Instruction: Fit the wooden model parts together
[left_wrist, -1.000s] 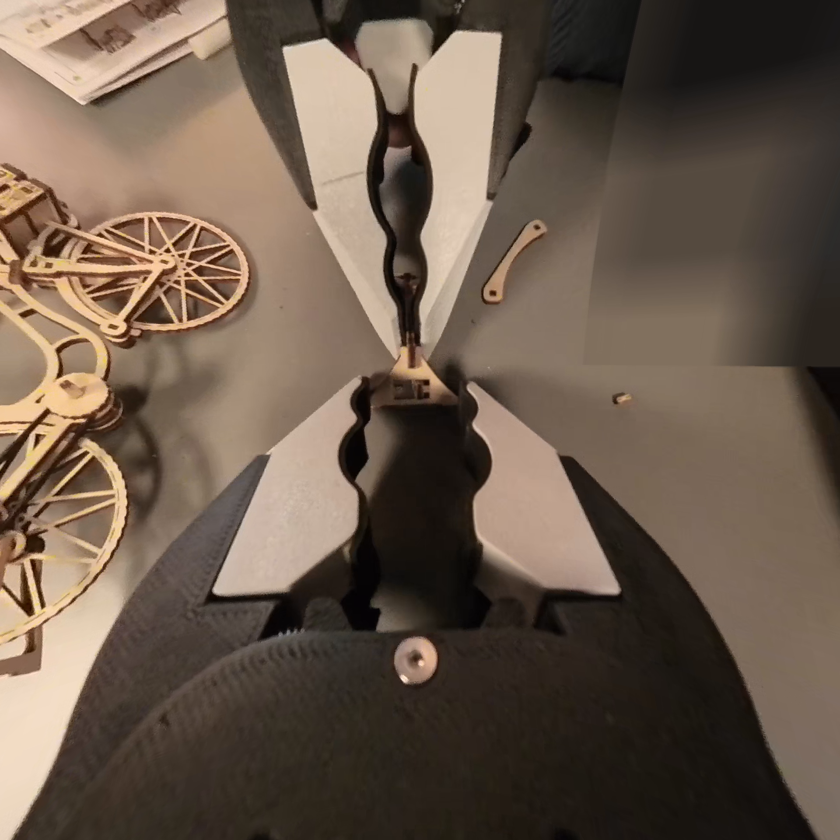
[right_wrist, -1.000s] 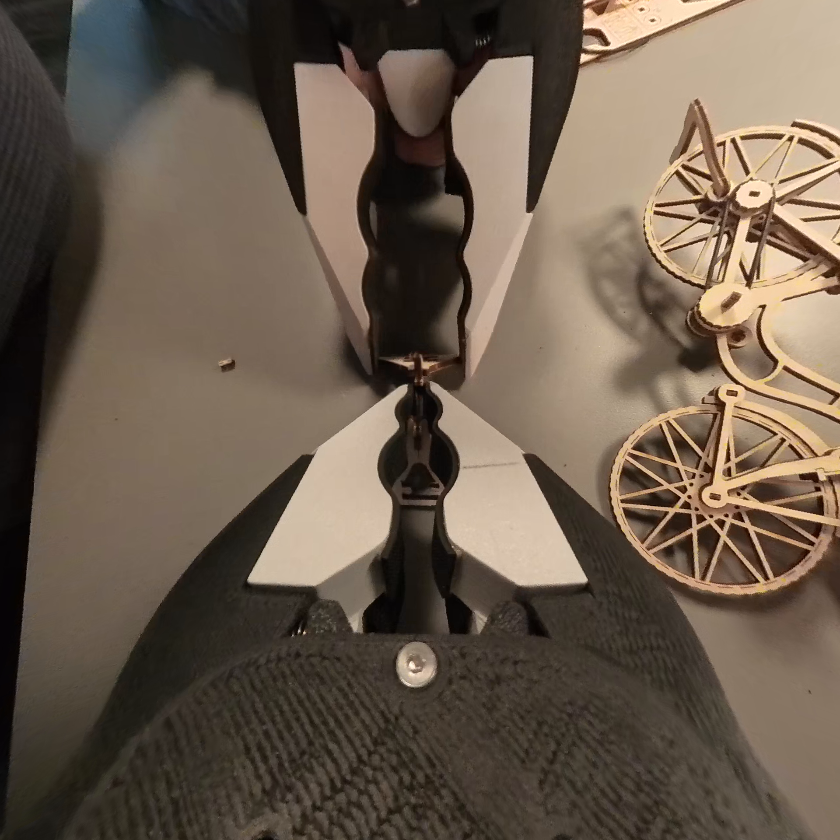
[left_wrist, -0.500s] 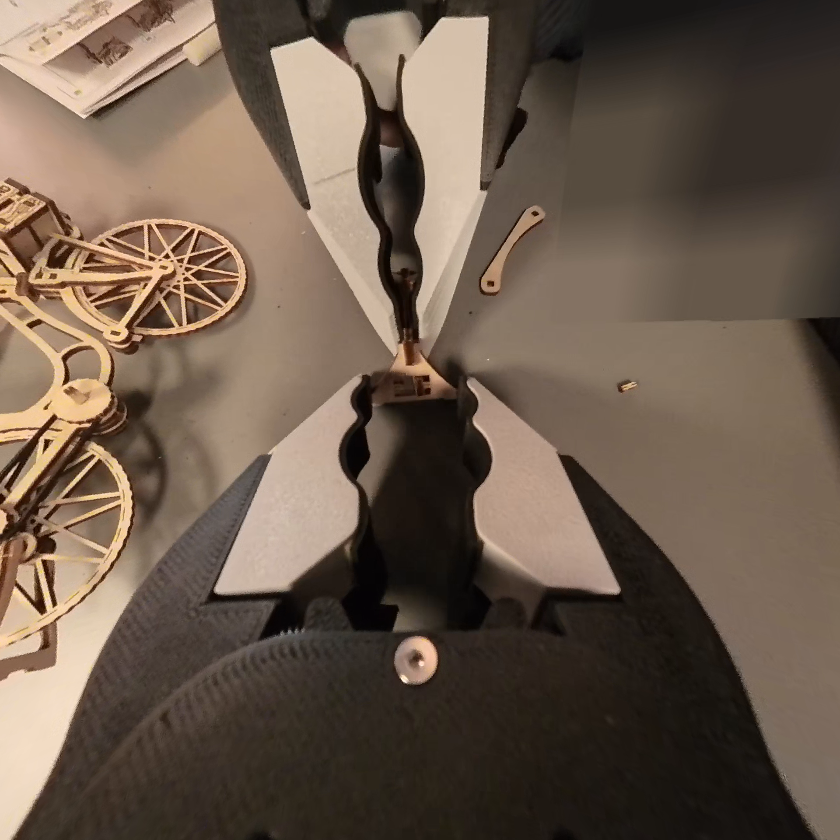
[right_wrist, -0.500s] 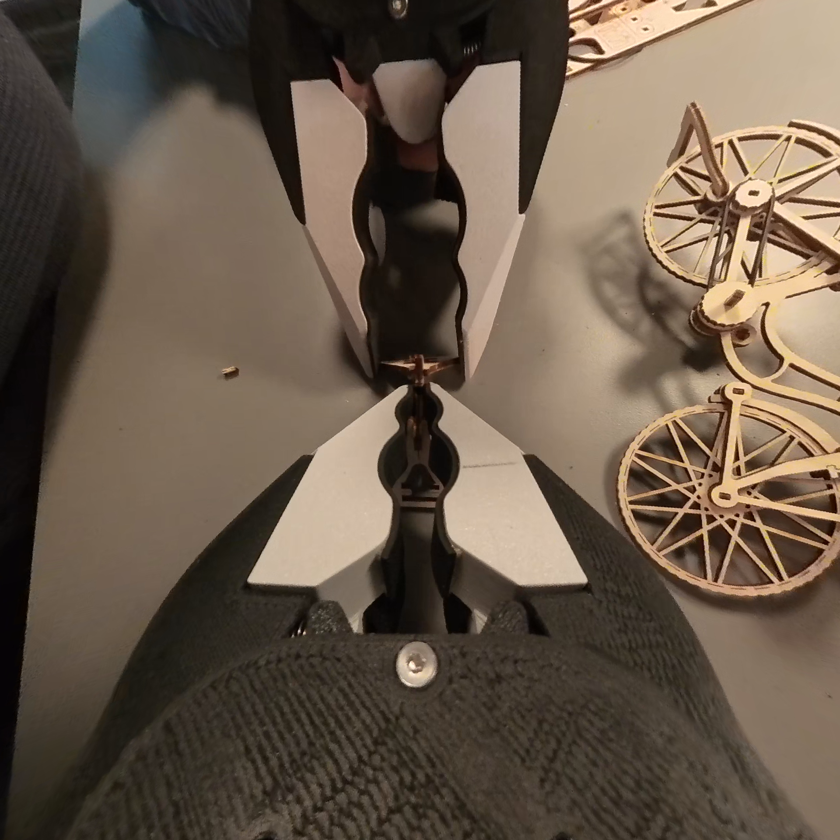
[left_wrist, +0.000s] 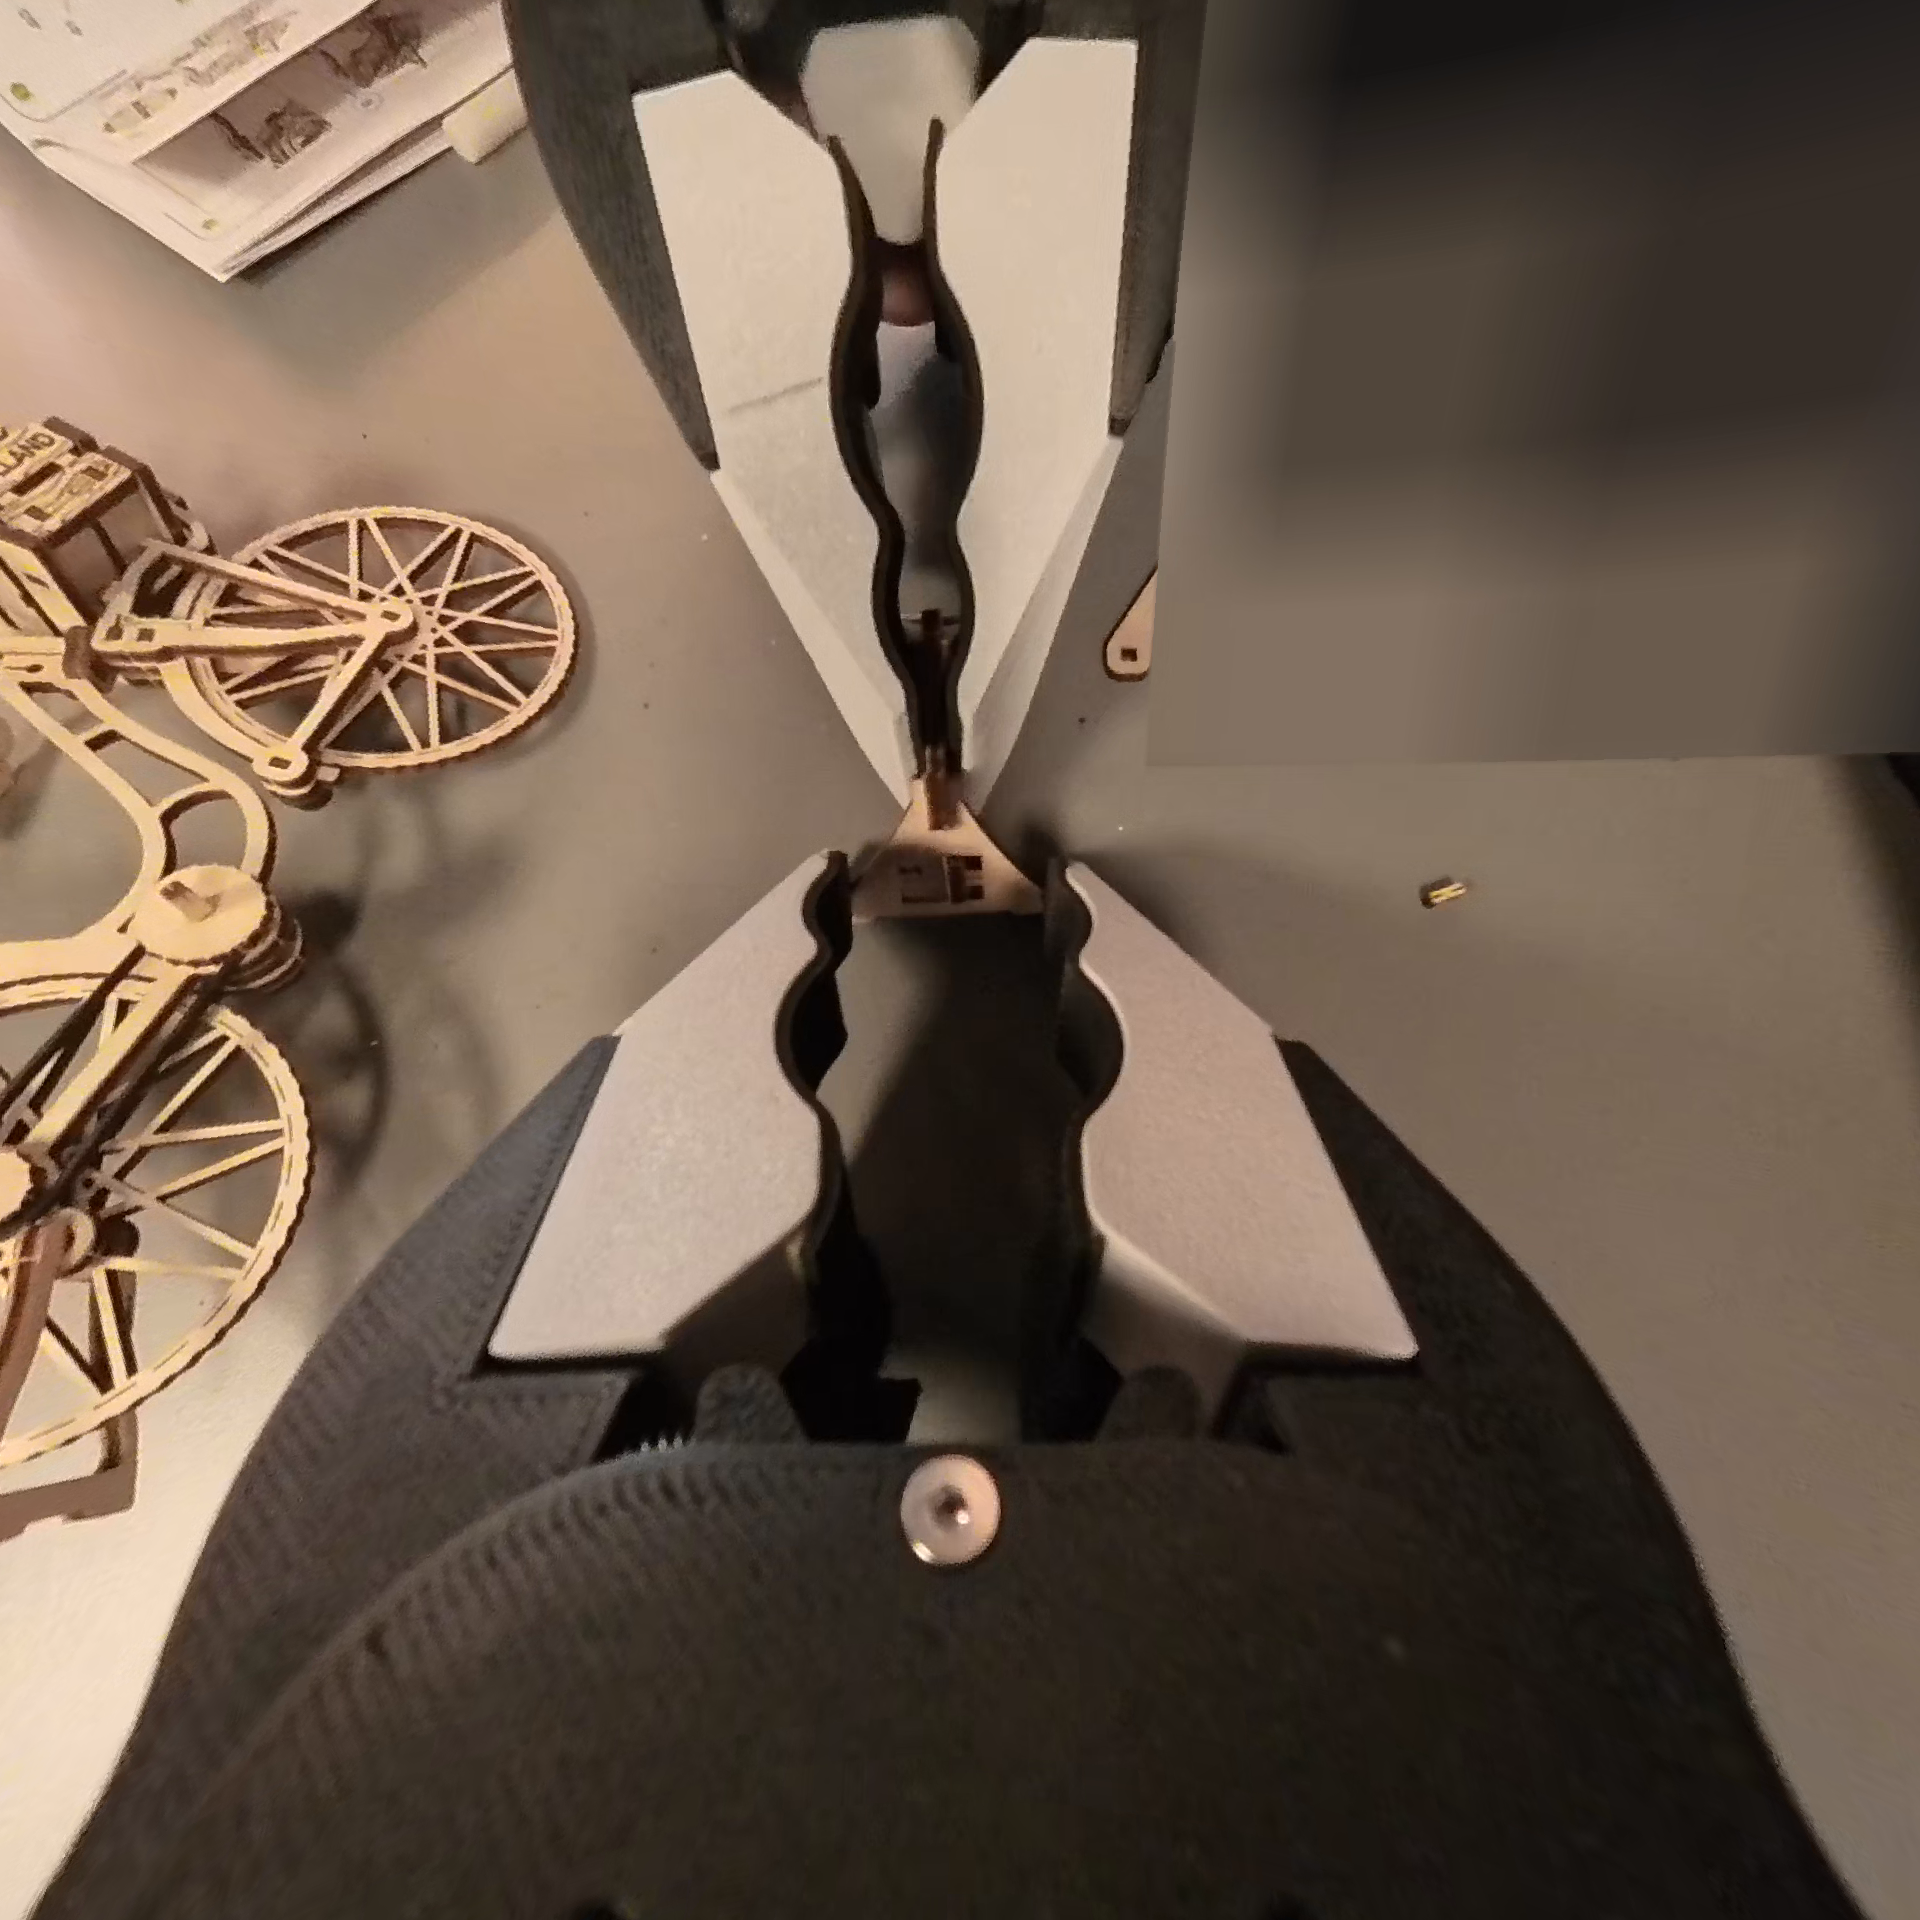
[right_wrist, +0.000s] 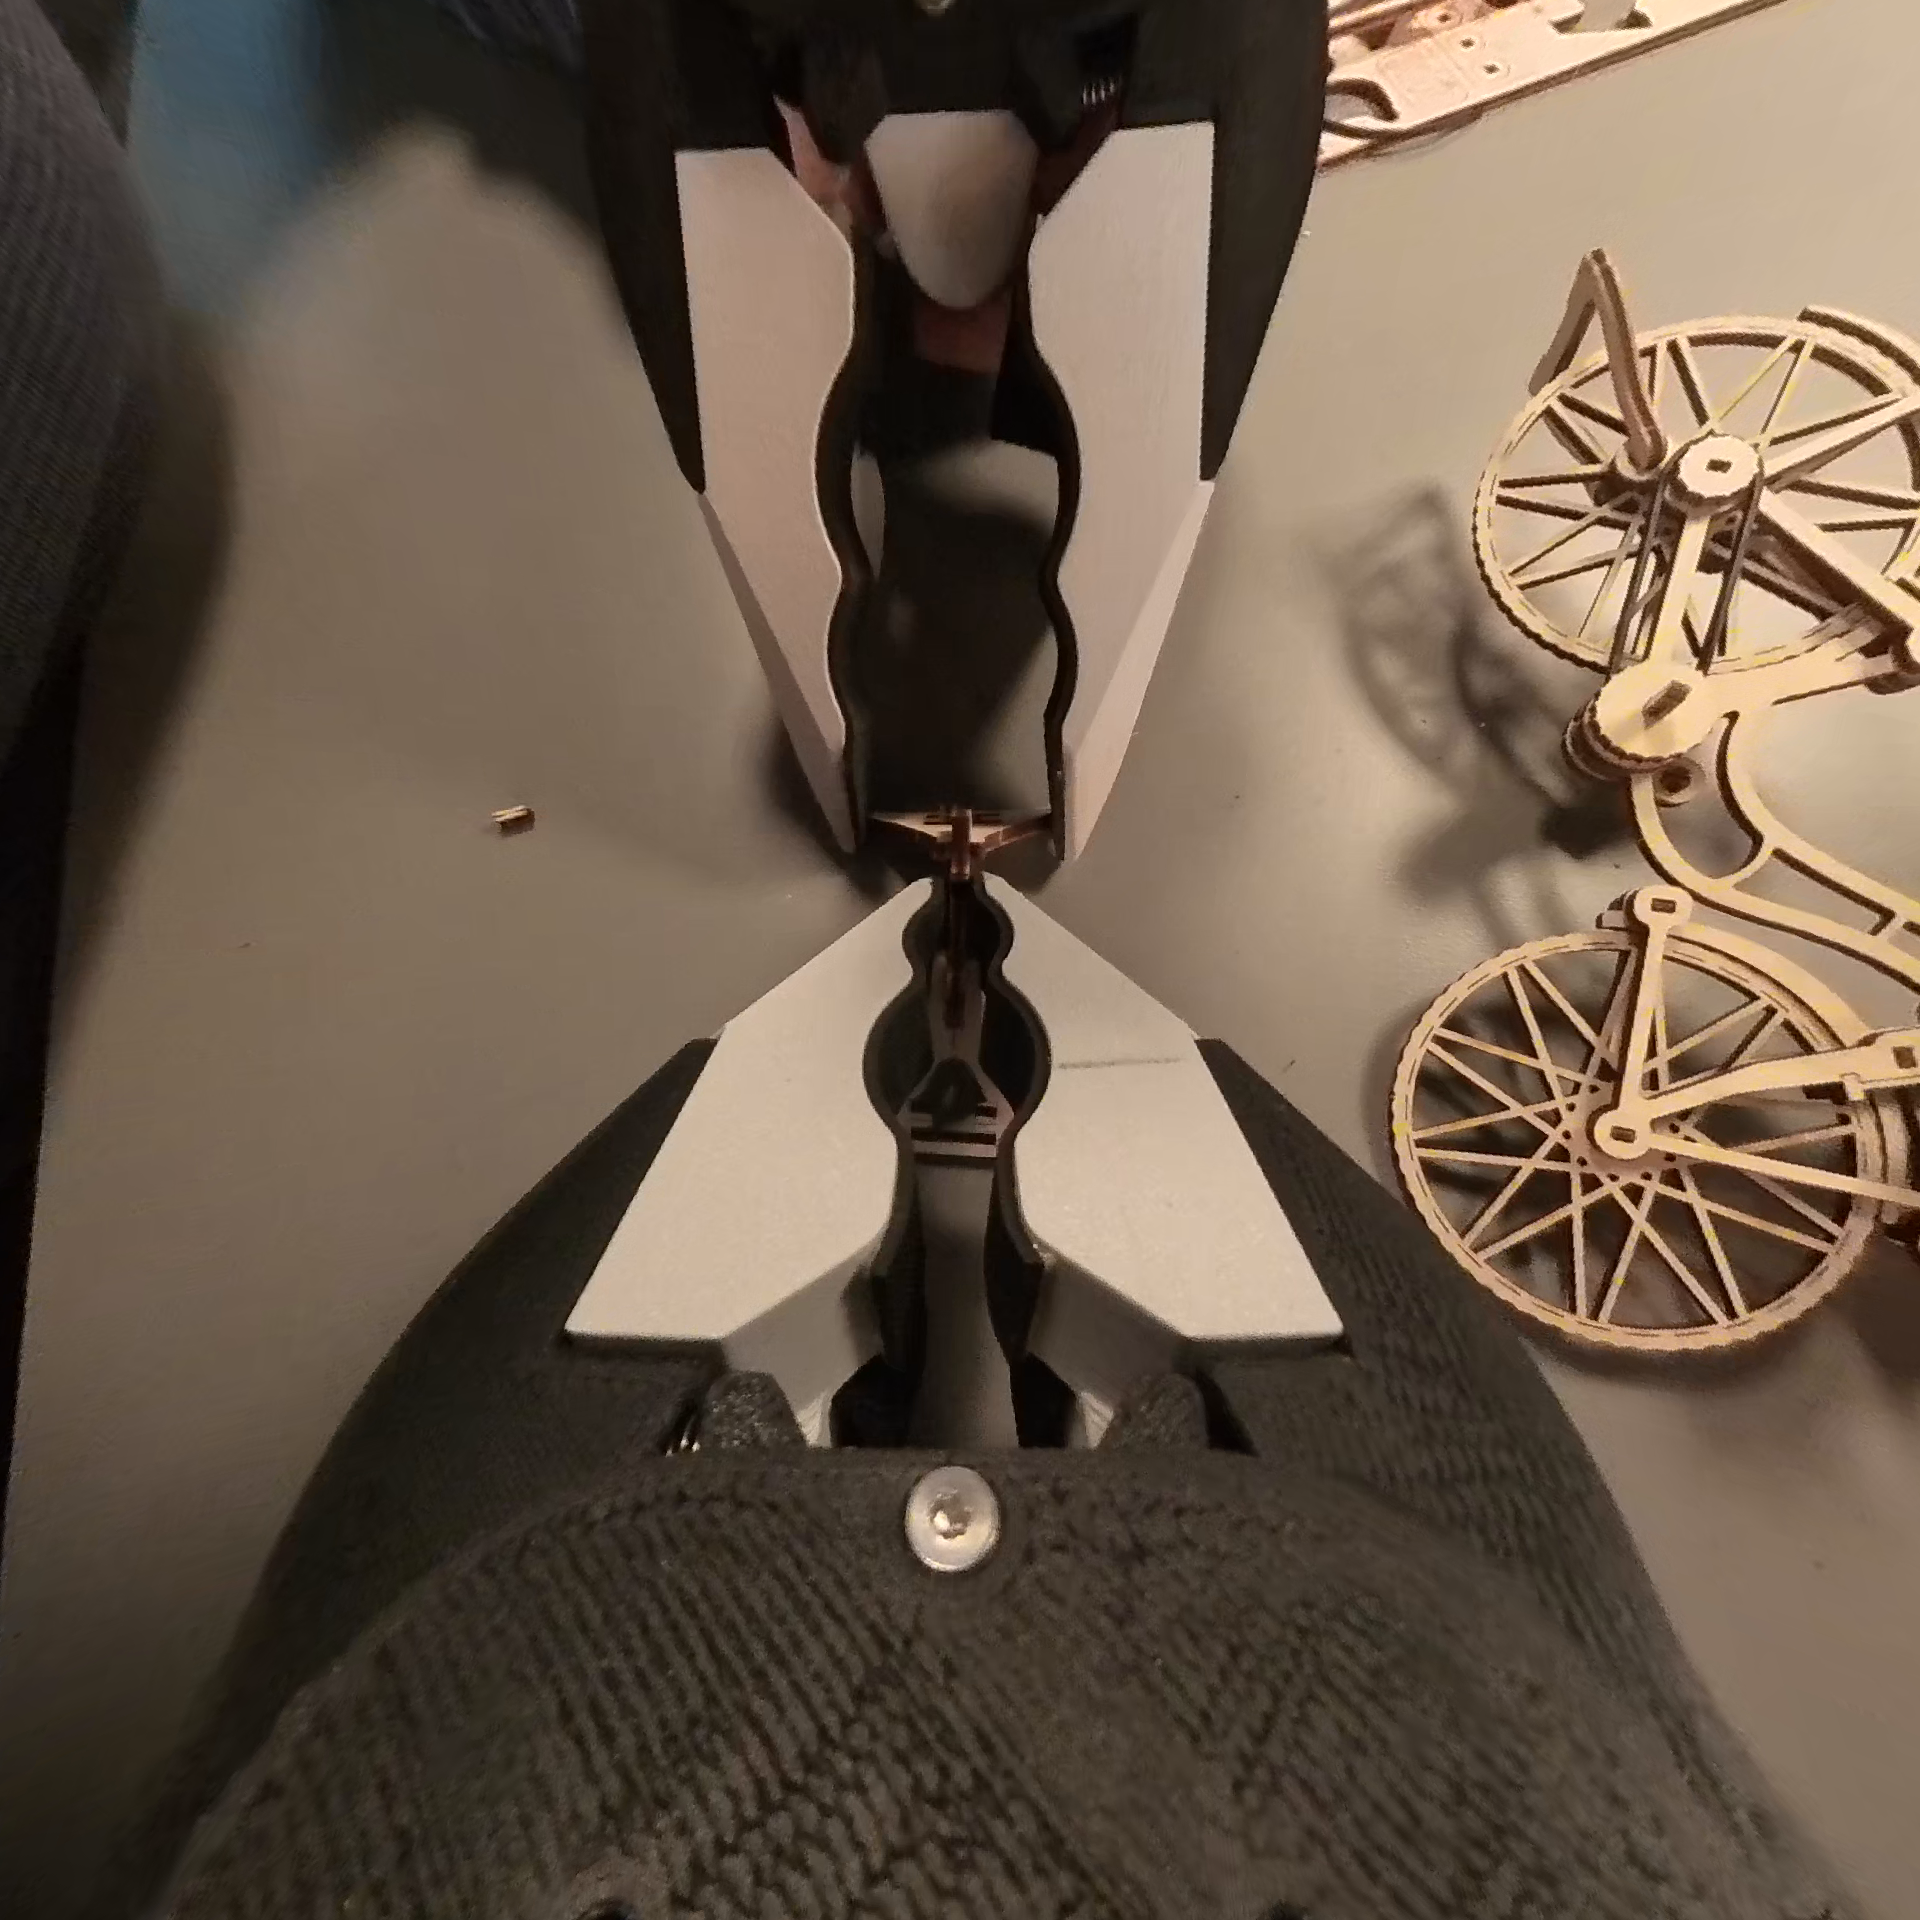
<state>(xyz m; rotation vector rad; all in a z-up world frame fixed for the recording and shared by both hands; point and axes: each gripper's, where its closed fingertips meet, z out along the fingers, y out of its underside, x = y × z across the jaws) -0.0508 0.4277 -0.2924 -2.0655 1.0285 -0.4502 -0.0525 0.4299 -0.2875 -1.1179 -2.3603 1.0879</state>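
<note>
Tip to tip over the grey tabletop (left_wrist: 1558, 1091): left hand-held gripper (left_wrist: 940, 883) partly spread, clamping a flat triangular wooden plate (left_wrist: 935, 878) crosswise between its fingertips; right hand-held gripper (right_wrist: 958, 883) nearly closed, pinching a thin wooden strut piece (right_wrist: 954, 1039) edge-on along its wavy inner pads. Strut tip against the plate's apex — whether slotted in or merely touching, impossible to tell, the joint being tiny and shadowed. Plate seen only as a thin edge in the right wrist view (right_wrist: 956, 826); strut mostly buried between the fingers in the left wrist view (left_wrist: 935, 675). Off to one side, lying flat, a part-built wooden bicycle model (left_wrist: 208, 831), cut off by the frame edge in both views (right_wrist: 1662, 935). Near the grippers, a small brass-coloured pin (left_wrist: 1444, 891) alone on the surface, and a curved wooden link (left_wrist: 1135, 634) half hidden by a blurred patch. At the far corner, a folded instruction sheet (left_wrist: 229, 145); laser-cut wooden sheets (right_wrist: 1558, 62) cropped at the top edge.
</note>
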